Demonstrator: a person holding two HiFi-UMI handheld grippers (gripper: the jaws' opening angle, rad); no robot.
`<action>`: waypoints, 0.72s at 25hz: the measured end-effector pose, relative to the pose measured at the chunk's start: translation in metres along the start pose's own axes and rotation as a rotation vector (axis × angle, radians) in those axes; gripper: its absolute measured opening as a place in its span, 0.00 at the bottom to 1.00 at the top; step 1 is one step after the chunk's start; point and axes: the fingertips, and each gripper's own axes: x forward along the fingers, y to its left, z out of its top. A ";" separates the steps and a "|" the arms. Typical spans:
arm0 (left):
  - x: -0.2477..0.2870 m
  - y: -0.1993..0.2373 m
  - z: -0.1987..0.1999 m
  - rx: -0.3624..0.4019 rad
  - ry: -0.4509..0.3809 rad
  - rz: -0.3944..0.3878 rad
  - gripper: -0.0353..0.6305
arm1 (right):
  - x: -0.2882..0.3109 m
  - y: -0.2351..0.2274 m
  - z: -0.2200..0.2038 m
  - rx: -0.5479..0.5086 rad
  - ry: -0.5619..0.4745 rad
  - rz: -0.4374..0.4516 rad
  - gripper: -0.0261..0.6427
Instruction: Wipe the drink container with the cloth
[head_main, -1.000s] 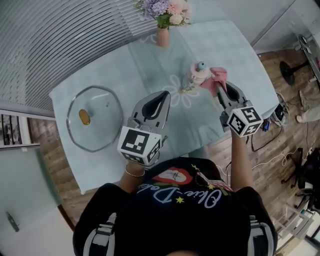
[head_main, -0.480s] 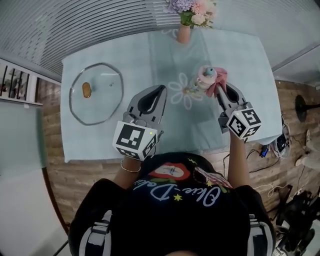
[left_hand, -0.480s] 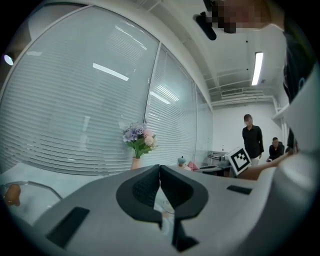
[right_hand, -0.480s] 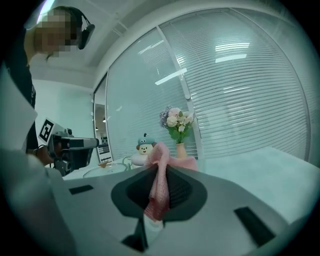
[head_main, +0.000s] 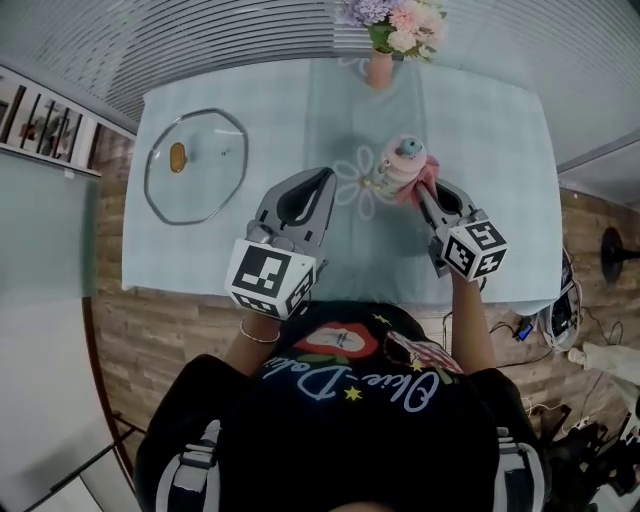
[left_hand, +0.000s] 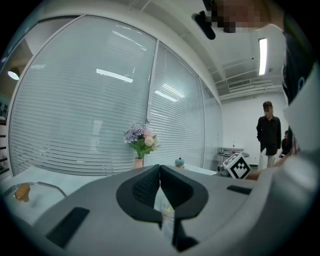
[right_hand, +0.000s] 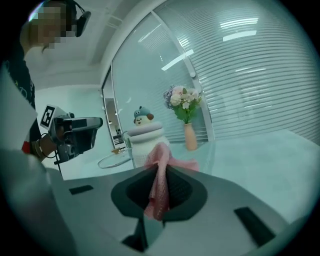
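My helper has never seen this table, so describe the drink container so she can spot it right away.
On the pale blue table, look near the middle, in front of the flower vase. The drink container is the pale, ridged cup topped by a small blue-capped figure, with a pink cloth at its side; the glass lid far left is flat and clear.

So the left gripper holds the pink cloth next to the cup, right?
Not the left. The right gripper holds the pink cloth next to the cup; the right gripper view shows the cloth pinched between its fingers. The left gripper is shut on nothing.
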 end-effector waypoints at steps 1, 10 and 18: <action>0.001 -0.002 0.000 0.002 0.001 0.008 0.06 | 0.002 0.000 -0.004 0.005 0.014 0.014 0.08; 0.007 -0.018 -0.001 0.003 -0.001 0.074 0.06 | 0.012 -0.004 -0.036 -0.021 0.160 0.097 0.08; 0.009 -0.031 -0.007 -0.007 0.000 0.134 0.06 | 0.018 -0.003 -0.056 -0.103 0.269 0.155 0.08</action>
